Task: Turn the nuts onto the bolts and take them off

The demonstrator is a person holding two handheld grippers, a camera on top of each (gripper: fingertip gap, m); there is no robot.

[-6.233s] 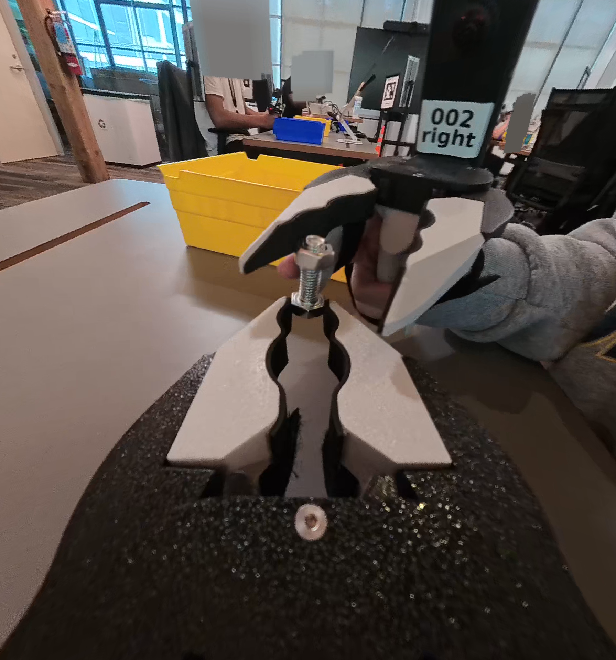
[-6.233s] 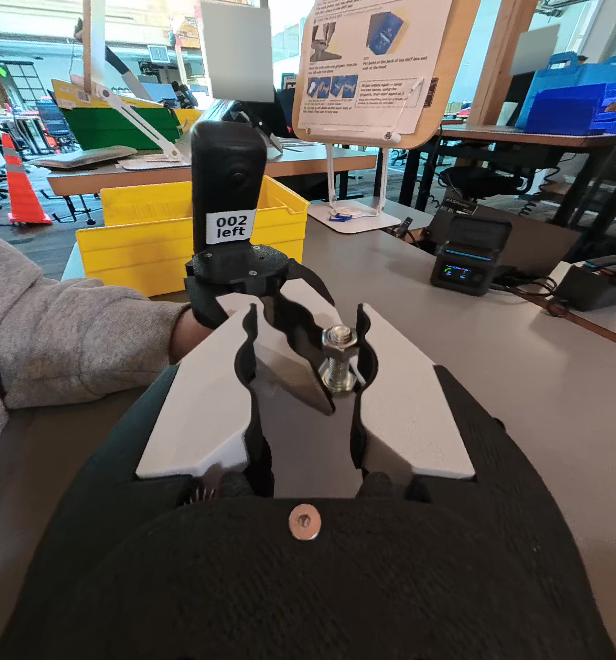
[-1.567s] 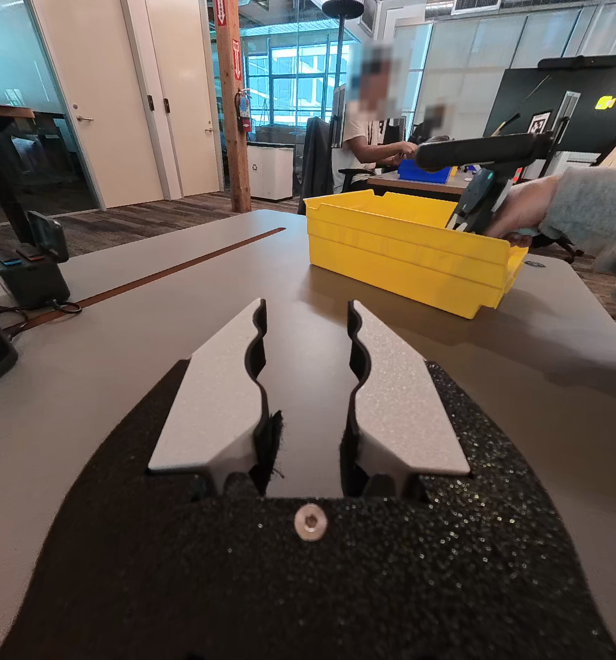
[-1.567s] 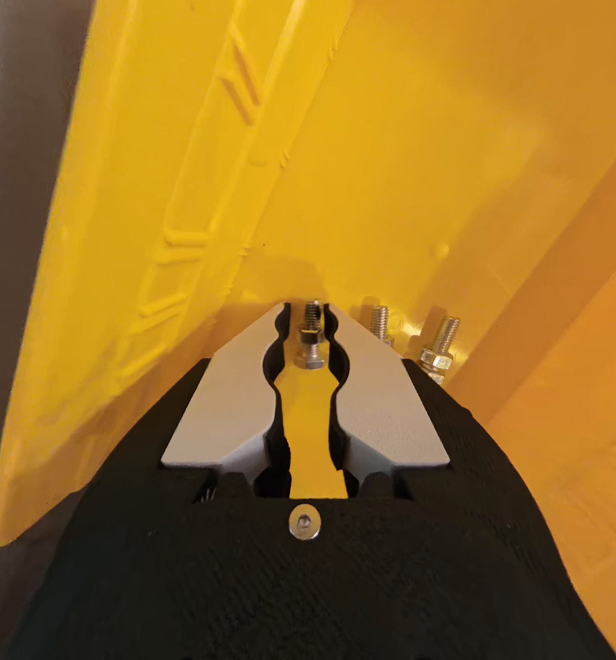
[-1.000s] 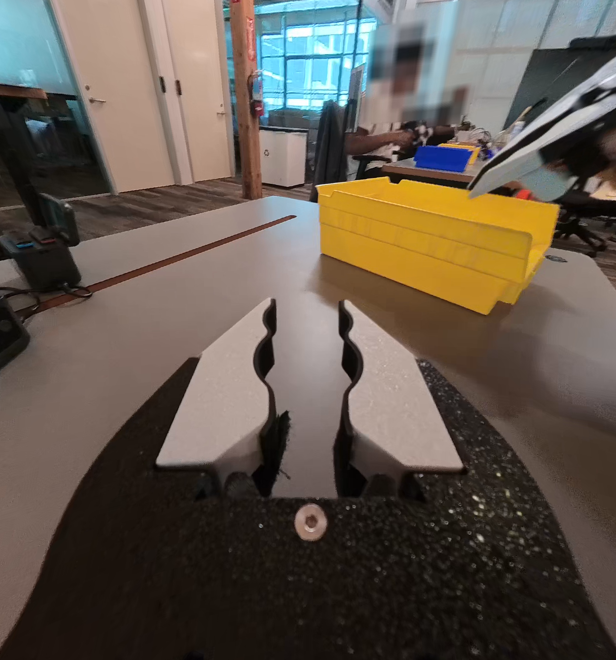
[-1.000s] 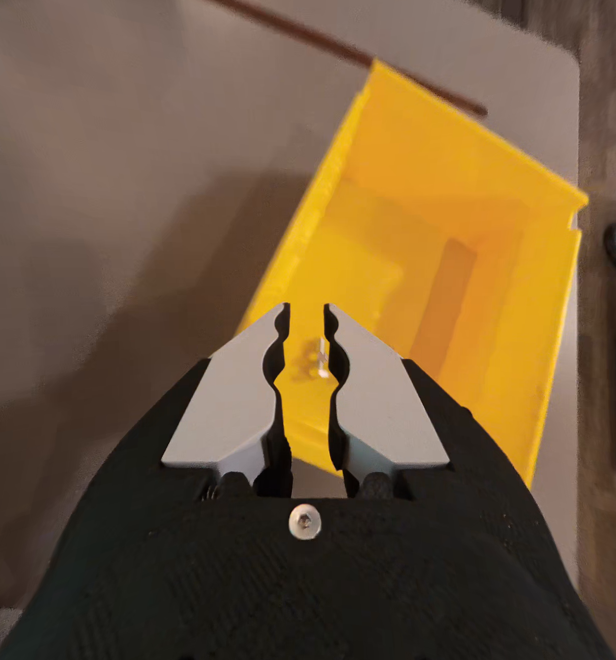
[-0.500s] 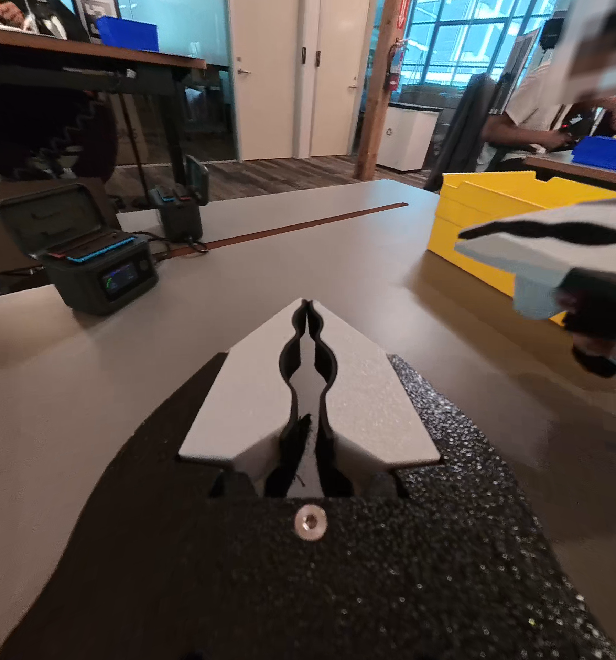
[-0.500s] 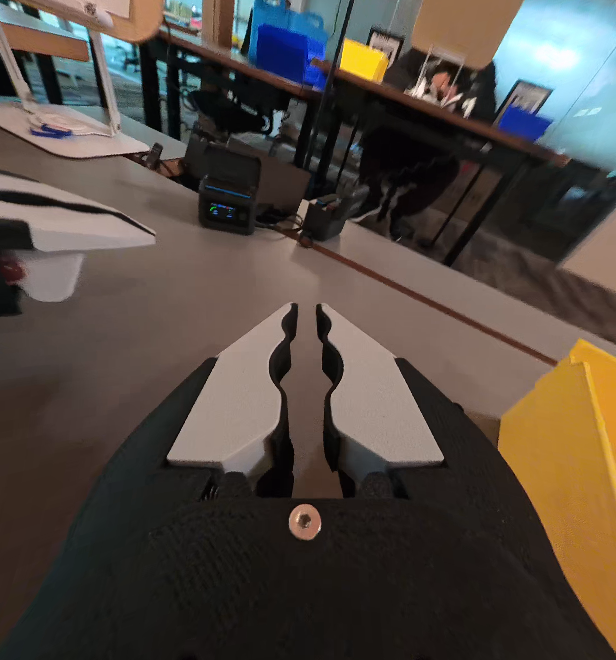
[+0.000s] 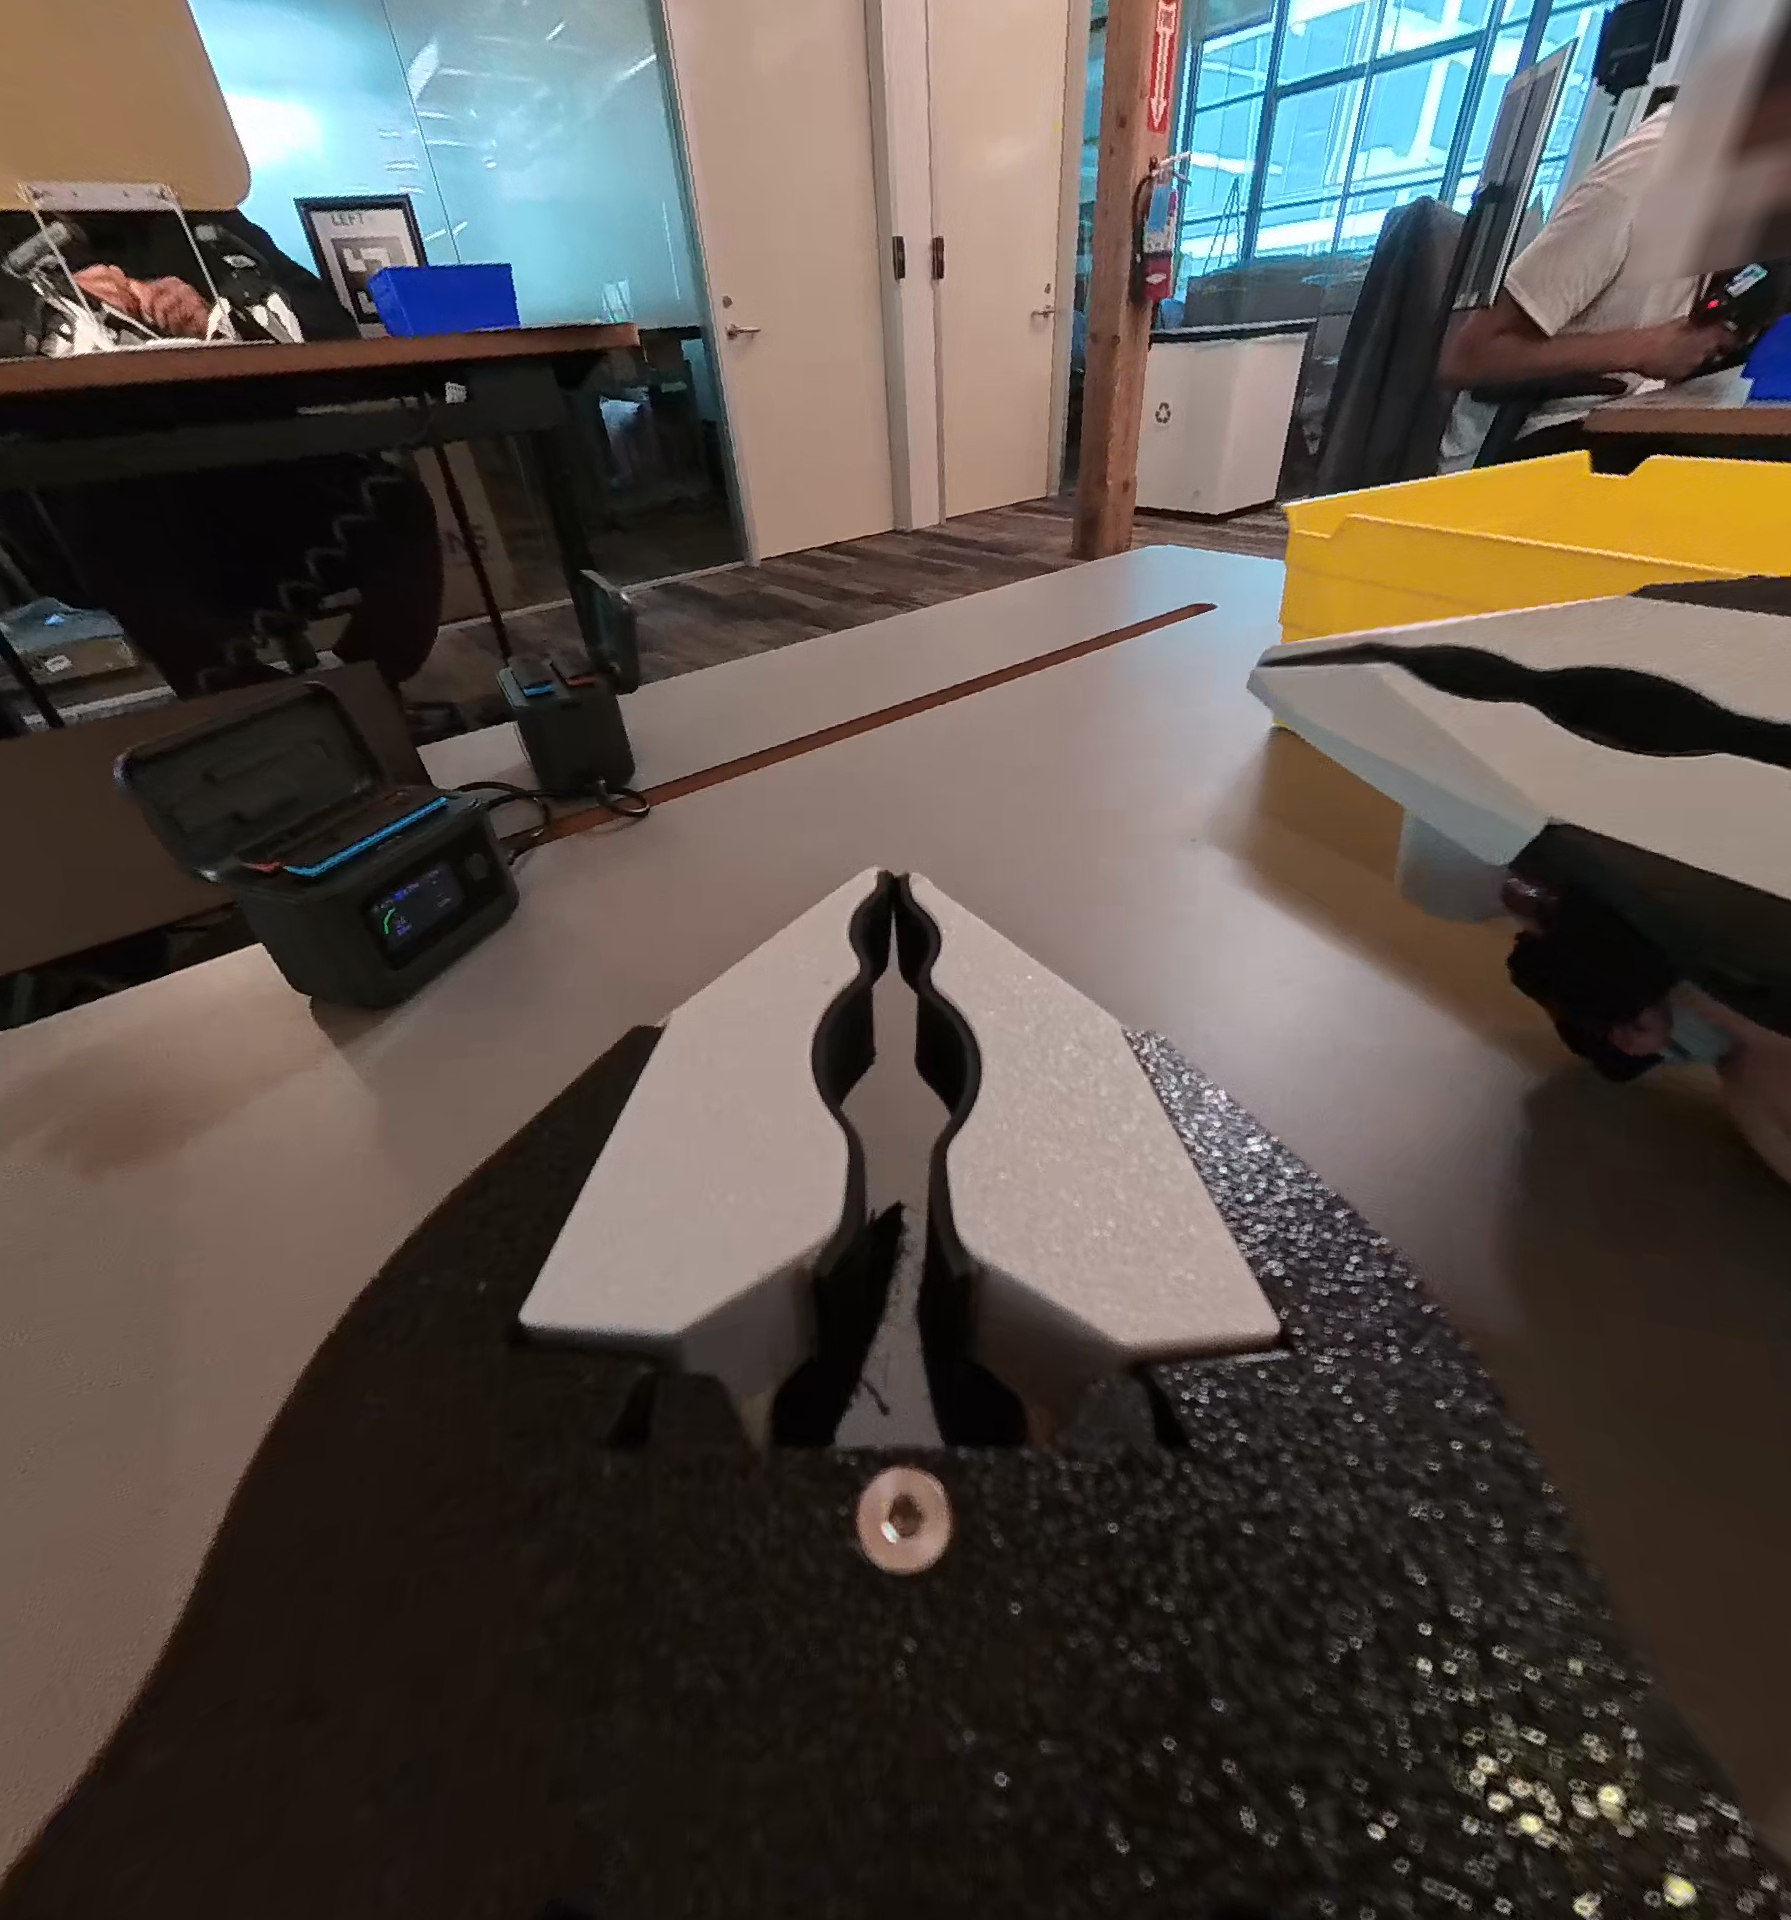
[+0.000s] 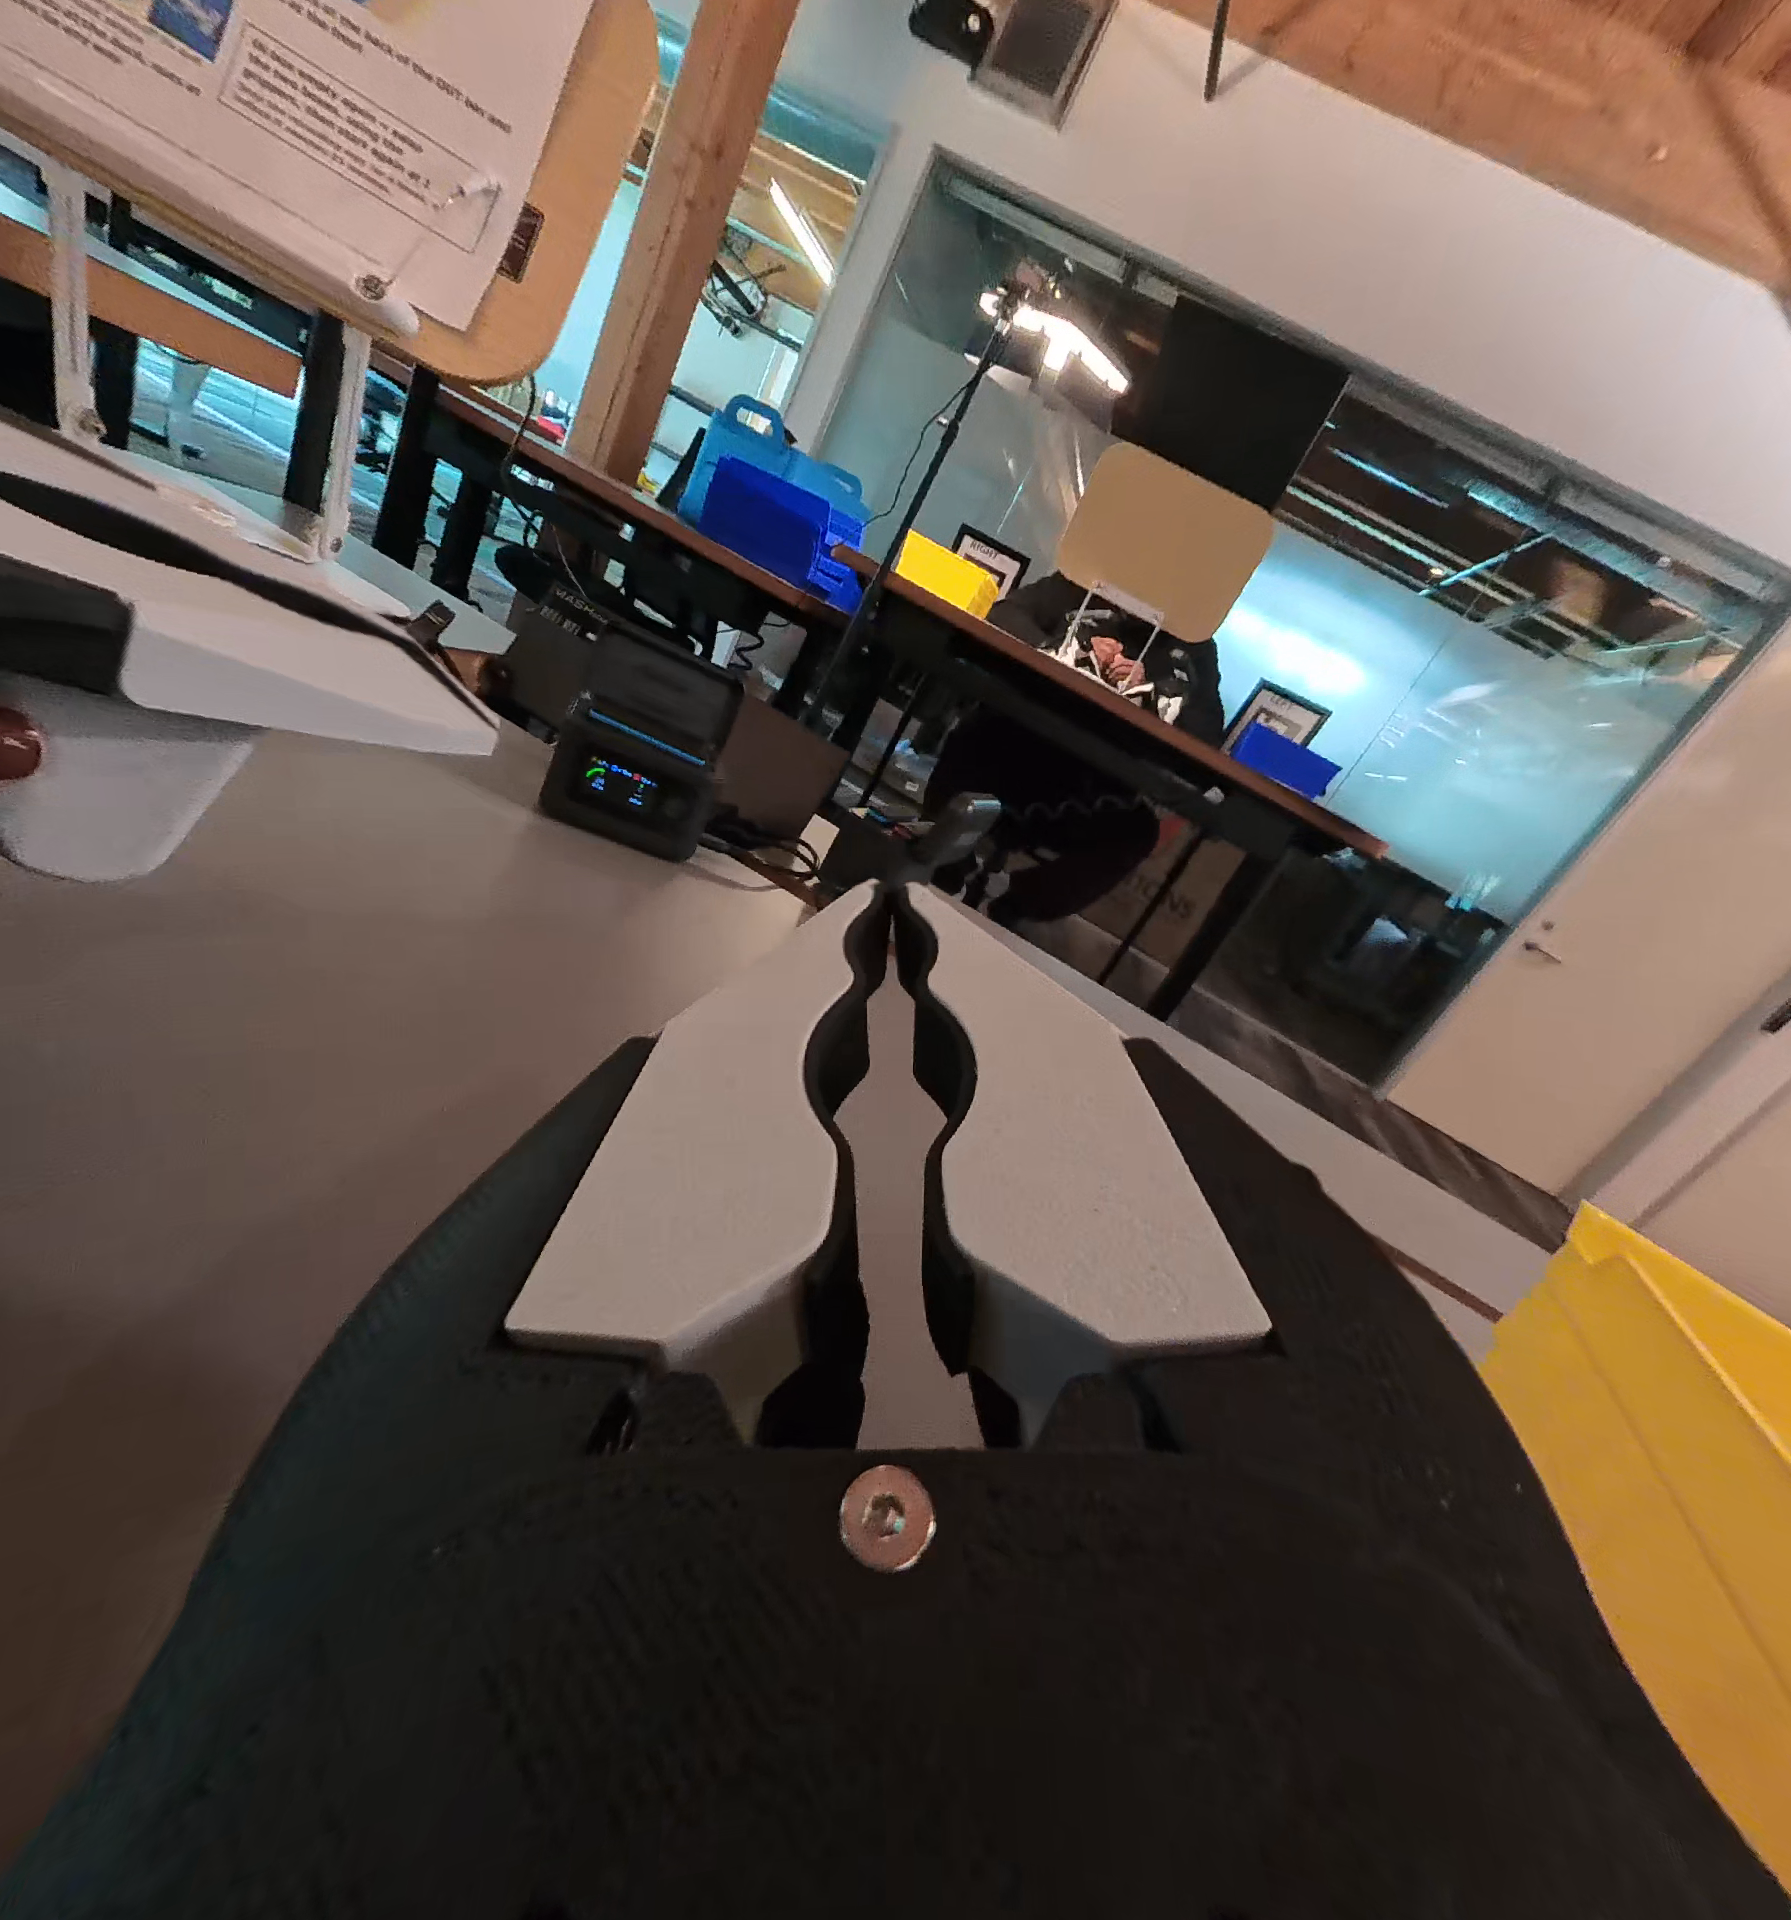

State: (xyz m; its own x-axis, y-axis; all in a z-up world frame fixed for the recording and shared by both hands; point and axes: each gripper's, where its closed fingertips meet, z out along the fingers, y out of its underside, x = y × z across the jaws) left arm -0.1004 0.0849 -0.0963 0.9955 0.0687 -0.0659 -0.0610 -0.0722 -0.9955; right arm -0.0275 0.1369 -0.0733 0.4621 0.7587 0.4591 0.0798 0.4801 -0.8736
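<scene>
No nut or bolt shows in either view now. My left gripper [image 9: 893, 885] is shut and empty, low over the grey table [image 9: 974, 790]. My right gripper [image 10: 886, 894] is shut and empty, also low over the table [image 10: 247, 1039]. The right gripper also shows at the right of the left wrist view [image 9: 1275, 665], and the left gripper shows at the left of the right wrist view [image 10: 475, 727]. The yellow bin [image 9: 1556, 540] stands at the right behind the right gripper; its wall [image 10: 1680, 1455] is at the right gripper's lower right. Its inside is hidden.
A black charging case with a lit screen [image 9: 351, 873] [image 10: 642, 779] and a small black dock [image 9: 569, 727] with cables sit at the table's far side. A paper stand [image 10: 330, 208] rises at the left. People sit at other desks behind. Across from one pair of fingers to the other is roughly 10 cm.
My right gripper left the yellow bin, swung up to face across the table and closed. My left gripper closed and turned left, away from the bin.
</scene>
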